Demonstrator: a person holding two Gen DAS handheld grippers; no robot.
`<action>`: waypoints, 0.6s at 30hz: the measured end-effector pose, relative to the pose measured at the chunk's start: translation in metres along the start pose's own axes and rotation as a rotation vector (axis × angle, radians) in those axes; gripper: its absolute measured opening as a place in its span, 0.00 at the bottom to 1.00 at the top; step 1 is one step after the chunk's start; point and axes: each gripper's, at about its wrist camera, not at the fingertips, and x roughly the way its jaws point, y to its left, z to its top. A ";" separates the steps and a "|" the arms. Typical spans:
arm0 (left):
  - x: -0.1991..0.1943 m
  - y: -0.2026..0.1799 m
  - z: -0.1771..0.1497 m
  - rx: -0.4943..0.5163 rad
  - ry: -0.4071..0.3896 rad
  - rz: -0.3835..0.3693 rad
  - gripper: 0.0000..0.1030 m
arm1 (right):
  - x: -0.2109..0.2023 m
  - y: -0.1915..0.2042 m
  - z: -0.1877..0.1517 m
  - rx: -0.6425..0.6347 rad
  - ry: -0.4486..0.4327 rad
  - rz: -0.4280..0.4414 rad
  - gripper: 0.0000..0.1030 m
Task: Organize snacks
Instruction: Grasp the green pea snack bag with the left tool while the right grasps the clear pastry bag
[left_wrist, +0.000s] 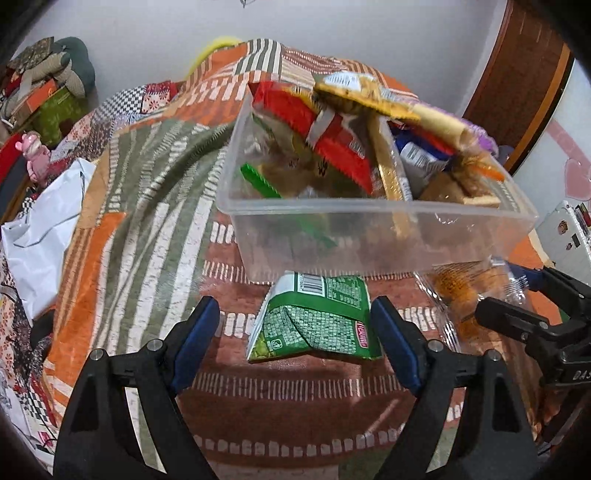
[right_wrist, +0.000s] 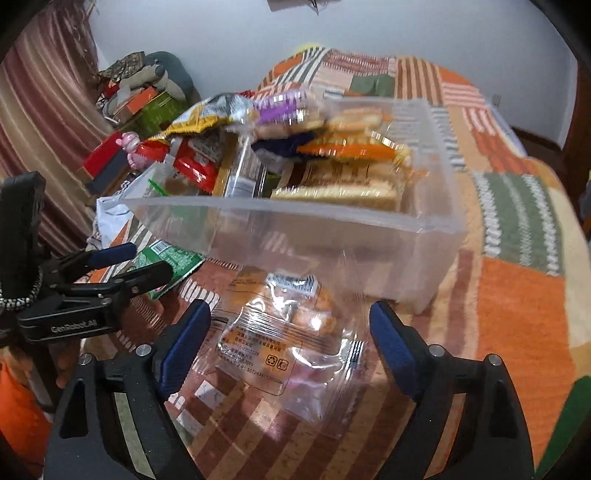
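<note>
Left gripper (left_wrist: 291, 317) apart over green packet (left_wrist: 314, 321) | right gripper (right_wrist: 290, 321) apart over clear pastry wrapper (right_wrist: 280, 347) | risk: slick film slips; overfull clear bin (left_wrist: 369, 229) spills

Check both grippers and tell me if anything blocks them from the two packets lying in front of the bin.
Nothing visible does. The left gripper is open around the green packet, and the right gripper is open around the clear packet. The snack bin sits just behind both.
</note>
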 end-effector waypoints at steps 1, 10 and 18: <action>0.003 0.000 -0.001 -0.005 0.001 -0.003 0.82 | 0.001 0.000 -0.001 0.005 0.002 0.007 0.84; 0.006 -0.004 -0.012 -0.030 -0.002 -0.055 0.56 | -0.004 0.007 -0.007 -0.012 -0.021 0.046 0.62; -0.015 -0.004 -0.023 -0.052 -0.009 -0.104 0.33 | -0.025 0.010 -0.012 -0.020 -0.084 0.032 0.43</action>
